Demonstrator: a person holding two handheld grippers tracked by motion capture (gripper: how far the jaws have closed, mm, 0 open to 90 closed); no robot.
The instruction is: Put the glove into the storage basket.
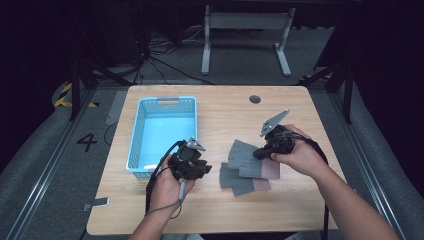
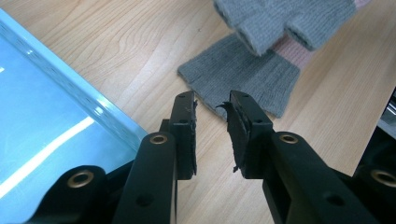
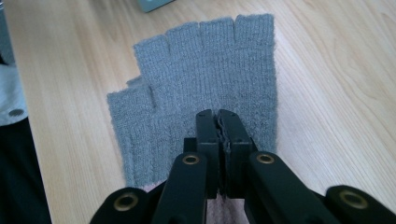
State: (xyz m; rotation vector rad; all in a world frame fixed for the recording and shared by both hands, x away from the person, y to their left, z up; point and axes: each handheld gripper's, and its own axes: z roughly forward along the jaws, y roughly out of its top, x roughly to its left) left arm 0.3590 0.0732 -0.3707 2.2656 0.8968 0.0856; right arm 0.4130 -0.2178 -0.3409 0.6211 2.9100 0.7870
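While you are holding both grippers low over the table (image 1: pixel 300 107), your left gripper (image 2: pixel 212 105) is hovering with its jaws slightly spread and nothing between them, just short of the near glove (image 2: pixel 240 81). Your right gripper (image 3: pixel 217 116) is keeping its jaws pressed together over the far glove (image 3: pixel 205 70); whether they are pinching the fabric cannot be told. Both grey fingerless gloves are lying flat and overlapping near the table's middle. Beyond your left hand (image 1: pixel 167 187), the blue basket (image 1: pixel 136 135) is standing at the table's left.
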